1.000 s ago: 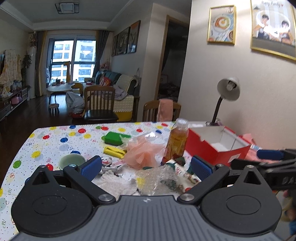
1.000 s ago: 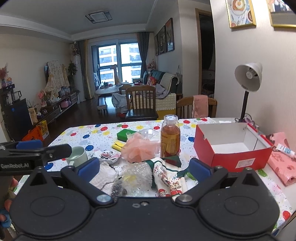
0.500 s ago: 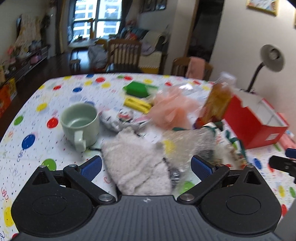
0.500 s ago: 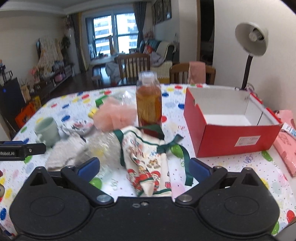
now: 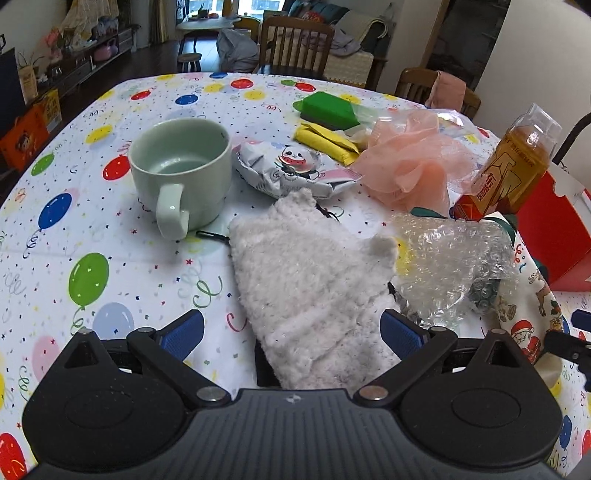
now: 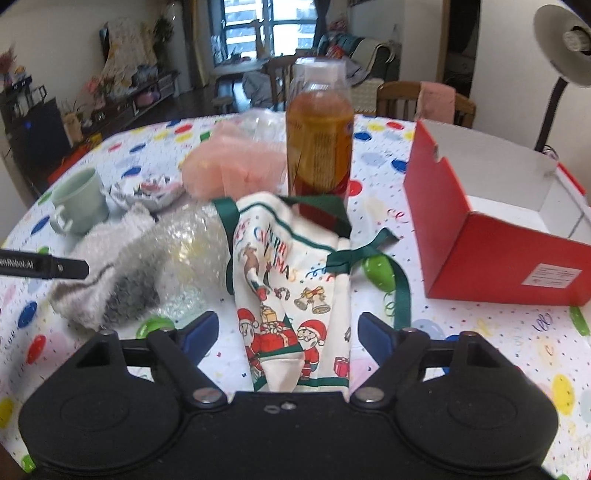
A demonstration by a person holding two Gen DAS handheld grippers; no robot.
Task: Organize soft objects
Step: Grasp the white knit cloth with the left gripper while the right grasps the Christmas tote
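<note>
My right claw, jaws just narrowing but gripping nothing, straddled the Christmas cloth; best to close low, clear of the 12 o'clock bottle.

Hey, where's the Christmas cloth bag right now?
In the right wrist view, the Christmas cloth bag lies between the right gripper's open fingers, before the tea bottle, left of the red box.

Lived-in home, open dining and living area. Dining table under balloon-print plastic cloth, wooden slat-back chairs at far edge, sofa with throws beyond, tall balcony windows, white gooseneck desk lamp.
</note>
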